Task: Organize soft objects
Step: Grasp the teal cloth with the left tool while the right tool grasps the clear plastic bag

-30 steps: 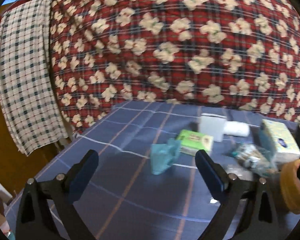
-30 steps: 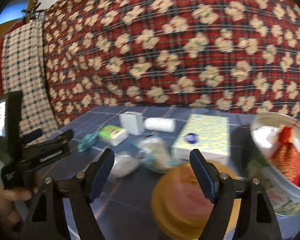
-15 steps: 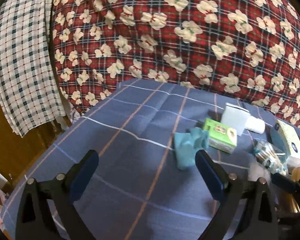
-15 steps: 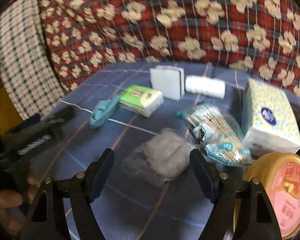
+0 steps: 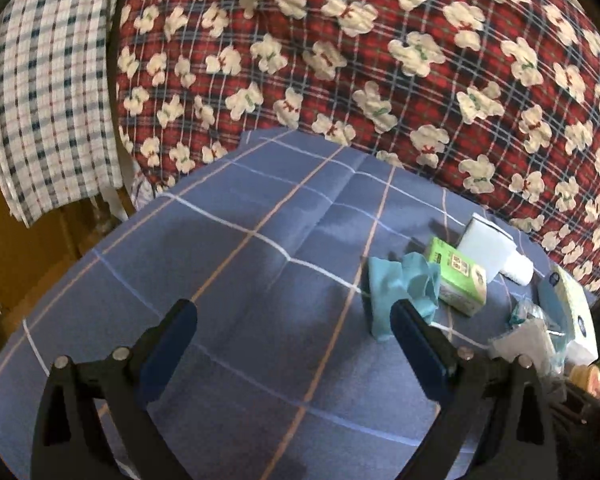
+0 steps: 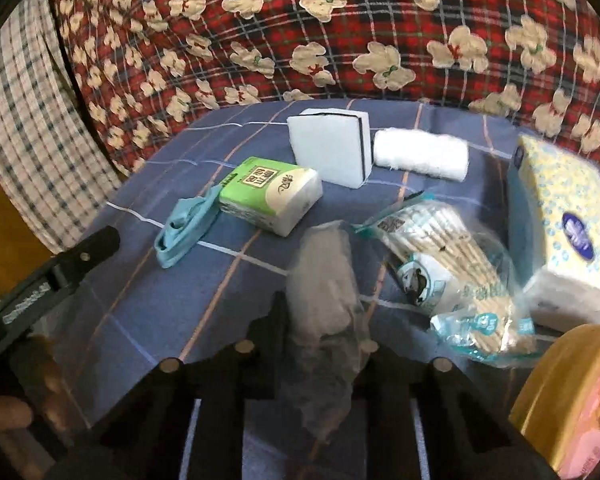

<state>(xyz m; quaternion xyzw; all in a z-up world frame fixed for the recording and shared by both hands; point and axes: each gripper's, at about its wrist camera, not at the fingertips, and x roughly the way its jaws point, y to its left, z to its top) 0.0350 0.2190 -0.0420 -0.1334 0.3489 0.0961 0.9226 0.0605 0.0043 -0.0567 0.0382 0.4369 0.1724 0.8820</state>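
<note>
The near and left part of the blue plaid cloth surface (image 5: 228, 280) lies bare, a wide stretch where a gripper could pass. To its right the objects crowd together: a crumpled teal cloth (image 5: 400, 288) touches a green-and-white tissue pack (image 6: 270, 196), with a white foam block (image 6: 330, 148) and a white rolled towel (image 6: 420, 154) just behind. Nearer, a clear crinkled plastic bag (image 6: 324, 276) lies just beside a clear bag of cotton swabs (image 6: 448, 264), leaving only a narrow strip between them. A yellow-patterned tissue box (image 6: 564, 216) and a round yellow tin lid (image 6: 572, 400) close off the right side. A red plaid quilt with white bears (image 5: 380, 60) walls the back.
</note>
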